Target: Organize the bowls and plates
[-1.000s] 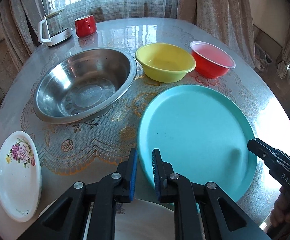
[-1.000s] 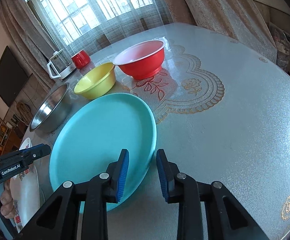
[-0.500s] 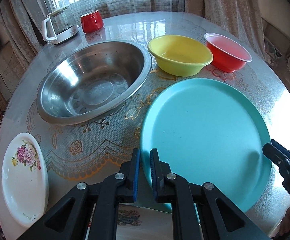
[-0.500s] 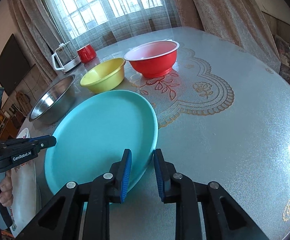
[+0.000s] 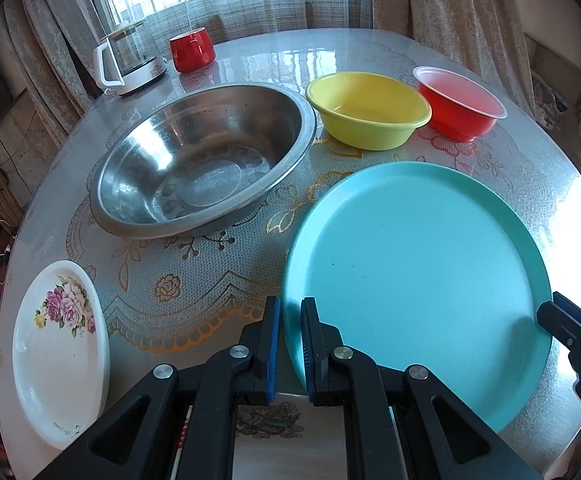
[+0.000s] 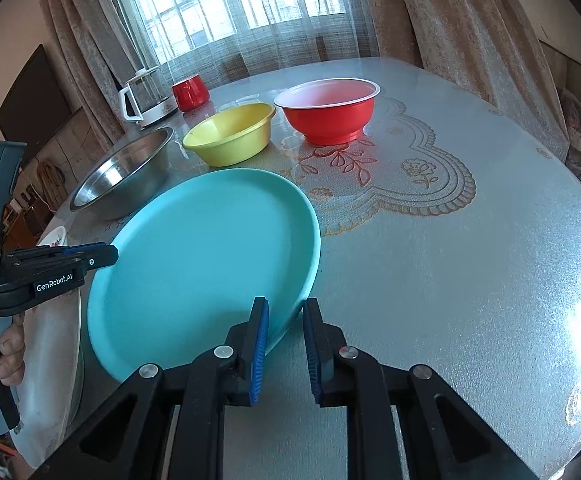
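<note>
A large teal plate [image 5: 410,272] [image 6: 202,260] lies on the near part of the round table. My left gripper [image 5: 290,320] is shut on its left rim, which sits between the blue pads. On the opposite side my right gripper [image 6: 286,320] has the plate's right rim between its pads, and its jaws are closing onto it. Behind the plate stand a steel bowl [image 5: 202,164], a yellow bowl [image 5: 366,112] and a red bowl [image 5: 458,104]. A white floral plate [image 5: 58,352] lies at the near left.
A glass kettle [image 5: 126,60] and a red mug [image 5: 192,50] stand at the table's far edge by the curtains. Another patterned plate [image 5: 274,432] shows partly under my left gripper. A hand [image 6: 6,356] holds the left gripper's handle. The table's right half [image 6: 470,260] is bare.
Both pairs of jaws have narrowed onto the teal plate's rim, the right one most. The right gripper has slid a little along the rim.
</note>
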